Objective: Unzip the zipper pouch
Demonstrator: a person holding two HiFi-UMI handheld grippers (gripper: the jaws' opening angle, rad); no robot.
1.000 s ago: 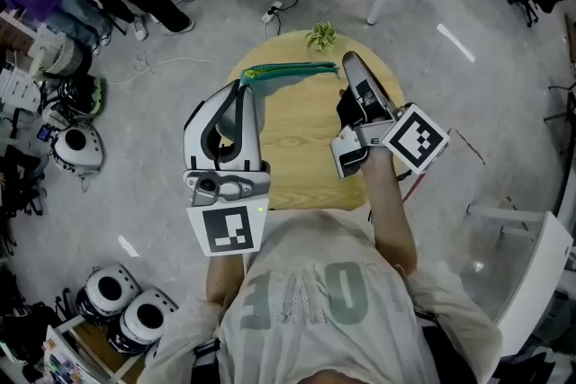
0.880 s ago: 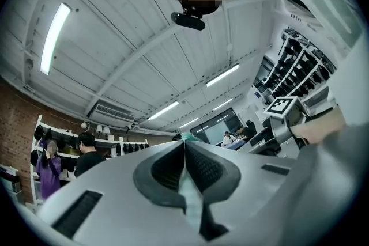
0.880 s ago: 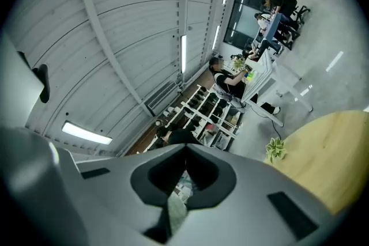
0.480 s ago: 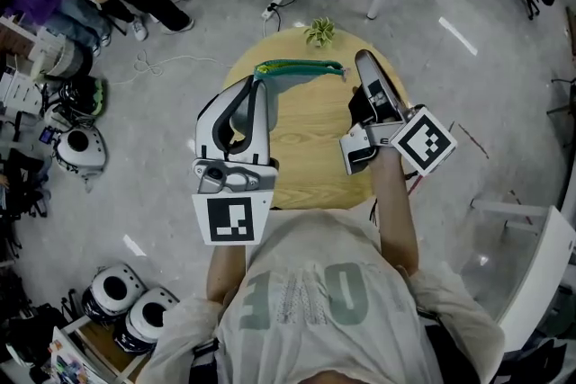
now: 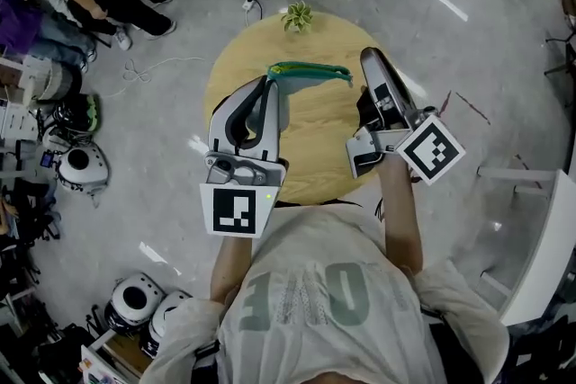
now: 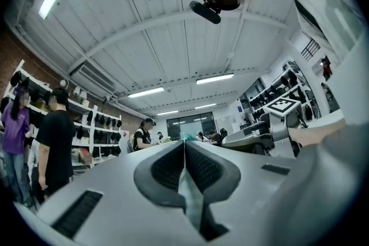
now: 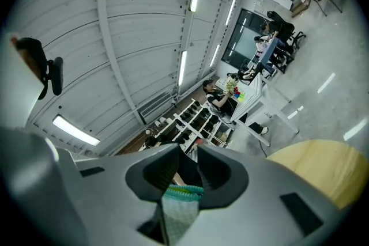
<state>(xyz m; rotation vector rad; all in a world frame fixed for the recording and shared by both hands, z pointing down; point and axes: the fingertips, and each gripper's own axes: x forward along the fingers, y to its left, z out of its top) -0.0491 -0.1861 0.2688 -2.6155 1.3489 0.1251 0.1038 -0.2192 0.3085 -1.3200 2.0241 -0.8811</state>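
Over the far half of the round wooden table [image 5: 310, 148], the left gripper [image 5: 270, 85] is clenched tight on the left end of the green pouch [image 5: 310, 72]. Its own view shows pale cloth pinched between the closed pads. From there the pouch stretches rightward as a narrow strip on edge, and its far end reaches the right gripper [image 5: 369, 60]. That gripper's jaws have just been opening and now stand apart, with a teal-edged bit of the pouch lying loose low between them, no longer squeezed.

This looks like the end of a pull along the zipper, with the right side letting go while the left anchors the pouch. Whether the zipper is fully open is too small to tell. If it is, the right gripper needs to back straight off without snagging the cloth. If not, it must close again on the pull tab and draw further right against the left's hold.
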